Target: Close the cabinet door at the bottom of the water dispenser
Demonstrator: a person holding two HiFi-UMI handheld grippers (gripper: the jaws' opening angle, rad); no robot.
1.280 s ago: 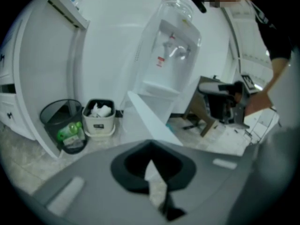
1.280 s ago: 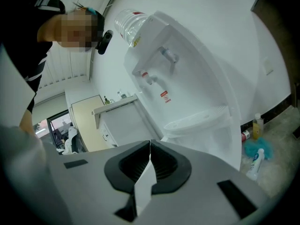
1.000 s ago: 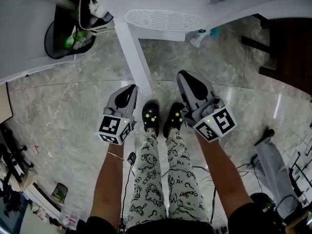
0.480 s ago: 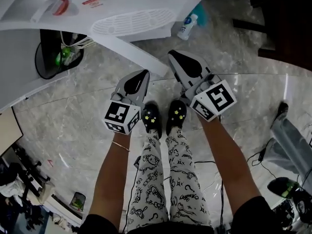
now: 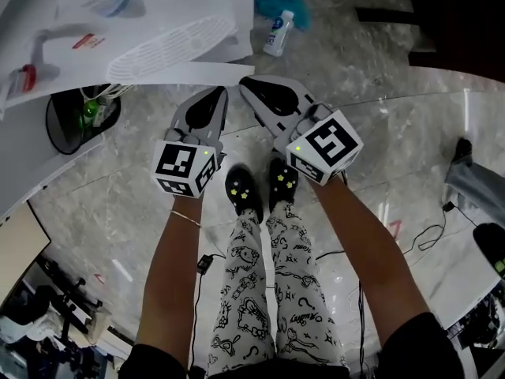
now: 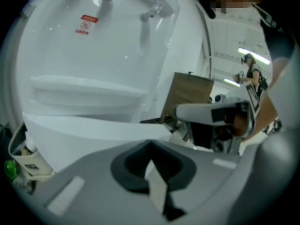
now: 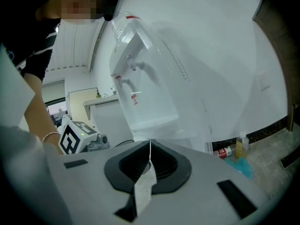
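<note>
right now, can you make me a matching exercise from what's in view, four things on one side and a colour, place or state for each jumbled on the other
Things:
1. drip tray
2. bottle
3. left gripper
4. shoes

Descriptions:
A. jaws together, nothing between them
B. black with yellow-green charms
C. white slotted grille on the water dispenser
D. on the marble floor, white with a blue label

Pairs: 1-C, 2-D, 3-A, 4-B

My left gripper (image 5: 215, 93): jaws together, empty. My right gripper (image 5: 251, 84): likewise (forearms stretched forward, tips near each other).
</note>
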